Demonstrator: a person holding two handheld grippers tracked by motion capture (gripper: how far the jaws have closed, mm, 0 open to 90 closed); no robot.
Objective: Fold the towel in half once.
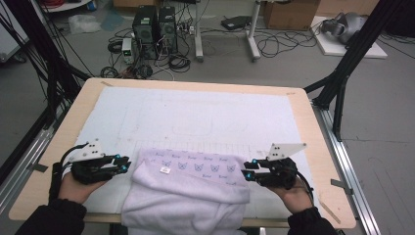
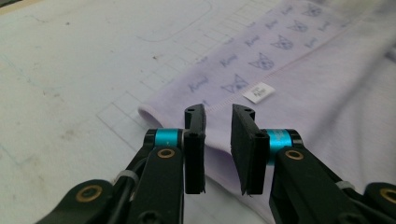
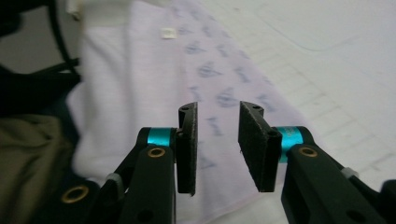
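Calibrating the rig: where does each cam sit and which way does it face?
High view: above the person's side, looking forward and down at the table; forearms, both grippers.
Left gripper view: on the left gripper, facing the towel; open jaws.
Right gripper view: on the right gripper, facing the towel; open jaws.
All share the towel's white label.

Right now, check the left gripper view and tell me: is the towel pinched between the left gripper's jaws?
No: the left gripper has its jaws parted, with a clear gap above the lilac towel.
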